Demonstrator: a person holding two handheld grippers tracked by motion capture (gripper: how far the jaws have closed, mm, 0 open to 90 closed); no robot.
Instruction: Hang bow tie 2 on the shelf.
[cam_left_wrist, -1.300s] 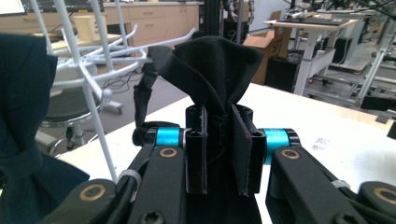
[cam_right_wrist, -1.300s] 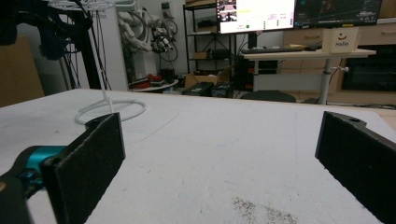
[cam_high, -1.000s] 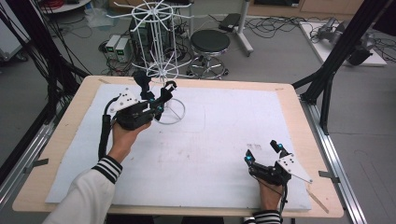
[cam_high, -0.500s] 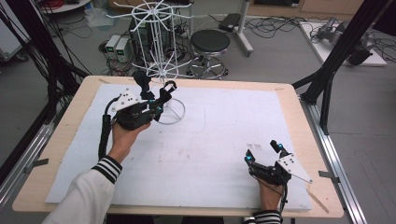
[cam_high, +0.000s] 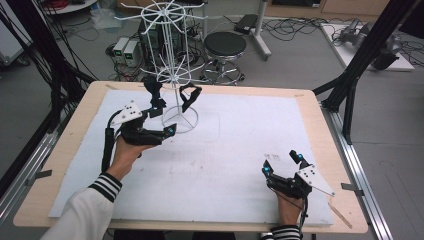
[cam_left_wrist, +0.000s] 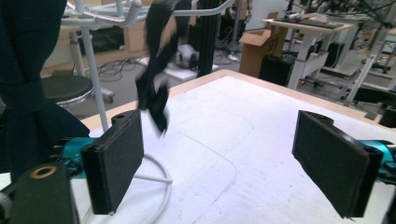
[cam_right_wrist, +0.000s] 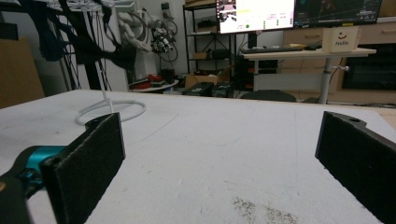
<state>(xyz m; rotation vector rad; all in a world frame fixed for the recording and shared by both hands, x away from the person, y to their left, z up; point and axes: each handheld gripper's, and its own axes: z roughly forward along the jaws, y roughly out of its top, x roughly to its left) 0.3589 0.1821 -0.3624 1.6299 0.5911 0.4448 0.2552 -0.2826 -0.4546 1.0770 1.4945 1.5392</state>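
Observation:
A white wire rack (cam_high: 172, 60) stands at the table's far left on a ring base (cam_left_wrist: 154, 177). Two black cloth pieces hang from its lower arms: one on the left (cam_high: 152, 92), one on the right (cam_high: 189, 96). In the left gripper view the right-hand piece (cam_left_wrist: 156, 70) dangles blurred just beyond the jaws. My left gripper (cam_high: 165, 122) sits by the rack base; its jaws have just been opening and nothing is between the pads (cam_left_wrist: 114, 165). My right gripper (cam_high: 281, 164) rests open and empty near the table's front right.
A white sheet (cam_high: 240, 140) covers the wooden table (cam_high: 325, 125). A black stool (cam_high: 225, 45), cables and boxes lie on the floor behind. A black frame leg (cam_high: 350, 85) rises at the right. Desks and a monitor (cam_right_wrist: 257, 14) stand in the room beyond.
My left gripper was shut on the right-hand black piece at the rack; now its jaws are apart, it has drawn back a little, and the piece hangs free. The right gripper stayed put.

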